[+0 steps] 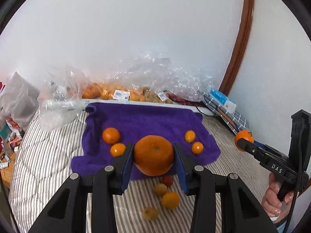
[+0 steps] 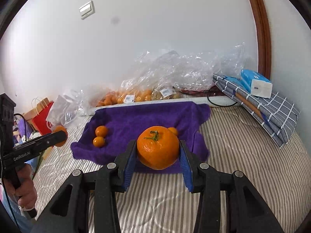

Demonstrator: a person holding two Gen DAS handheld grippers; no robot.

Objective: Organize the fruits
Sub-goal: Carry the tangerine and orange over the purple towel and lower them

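Note:
My left gripper (image 1: 154,155) is shut on a large orange (image 1: 153,155) and holds it above the near edge of the purple towel (image 1: 140,120). My right gripper (image 2: 157,149) is shut on another orange with a green stem (image 2: 157,147), also held above the towel (image 2: 147,114). Two small oranges (image 1: 111,135) (image 1: 117,149) lie on the towel's left, two smaller ones (image 1: 190,136) (image 1: 197,147) on its right. Several small fruits lie on the striped bedding below the left gripper, among them a red one (image 1: 167,181) and an orange one (image 1: 170,200).
Plastic bags of oranges (image 1: 108,93) and crumpled clear plastic (image 2: 184,71) line the wall behind the towel. A folded checked cloth (image 2: 272,112) with a tissue pack (image 2: 256,83) lies at the right. Paper bags (image 2: 41,116) stand left of the bed.

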